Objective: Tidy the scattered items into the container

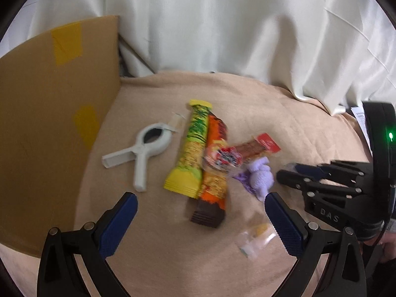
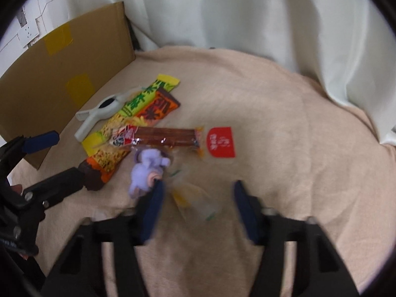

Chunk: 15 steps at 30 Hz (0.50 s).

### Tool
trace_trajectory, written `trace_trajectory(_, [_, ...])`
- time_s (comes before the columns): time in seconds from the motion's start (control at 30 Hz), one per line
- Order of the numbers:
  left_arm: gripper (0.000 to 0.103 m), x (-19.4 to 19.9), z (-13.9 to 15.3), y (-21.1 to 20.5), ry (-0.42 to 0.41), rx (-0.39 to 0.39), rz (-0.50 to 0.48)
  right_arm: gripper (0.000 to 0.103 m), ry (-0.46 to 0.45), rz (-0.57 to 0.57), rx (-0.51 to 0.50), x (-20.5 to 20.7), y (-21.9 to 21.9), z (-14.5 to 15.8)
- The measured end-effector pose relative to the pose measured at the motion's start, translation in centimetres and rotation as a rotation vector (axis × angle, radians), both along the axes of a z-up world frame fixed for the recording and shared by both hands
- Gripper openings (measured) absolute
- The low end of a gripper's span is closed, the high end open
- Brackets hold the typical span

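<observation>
Several items lie on the beige cloth (image 1: 284, 113): a white clamp (image 1: 141, 153), a yellow-green snack pack (image 1: 191, 148), an orange snack pack (image 1: 215, 180), a red-labelled stick packet (image 2: 168, 137), a purple knitted toy (image 2: 146, 170) and a clear packet (image 2: 195, 203). The cardboard box (image 1: 49, 123) stands at the left, showing only its wall. My left gripper (image 1: 200, 222) is open above the orange pack's near end. My right gripper (image 2: 198, 203) is blurred, its jaws partly apart astride the clear packet, pads not seen pressing it. Its left finger (image 2: 154, 208) is beside the toy.
White curtain (image 1: 222, 24) hangs behind the cloth. A small clear wrapper (image 1: 177, 121) lies by the clamp's head. In the left wrist view the right gripper (image 1: 289, 170) reaches in from the right toward the toy. Bare cloth (image 2: 297, 123) extends to the right.
</observation>
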<state>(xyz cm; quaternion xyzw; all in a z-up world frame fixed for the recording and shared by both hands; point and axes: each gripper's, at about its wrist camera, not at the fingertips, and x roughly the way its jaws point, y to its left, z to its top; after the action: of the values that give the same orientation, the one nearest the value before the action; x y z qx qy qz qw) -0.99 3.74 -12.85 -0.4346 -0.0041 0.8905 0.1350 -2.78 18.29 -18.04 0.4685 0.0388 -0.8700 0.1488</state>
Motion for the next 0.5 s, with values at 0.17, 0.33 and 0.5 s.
trace_trajectory(0.17, [0.103,0.9,0.0,1.0,0.009,-0.013,-0.019,0.024,-0.007,-0.024,-0.021,-0.2,0.8,0.2])
trace_trajectory(0.33, [0.103,1.9,-0.6,1.8,0.006,-0.036,-0.037,0.024,0.021,-0.082,-0.053,-0.3,2.5,1.5])
trace_trajectory(0.5, [0.103,2.2,-1.5,2.2,-0.024,-0.021,-0.058,0.024,0.025,-0.093,-0.049,-0.4,2.8,1.6])
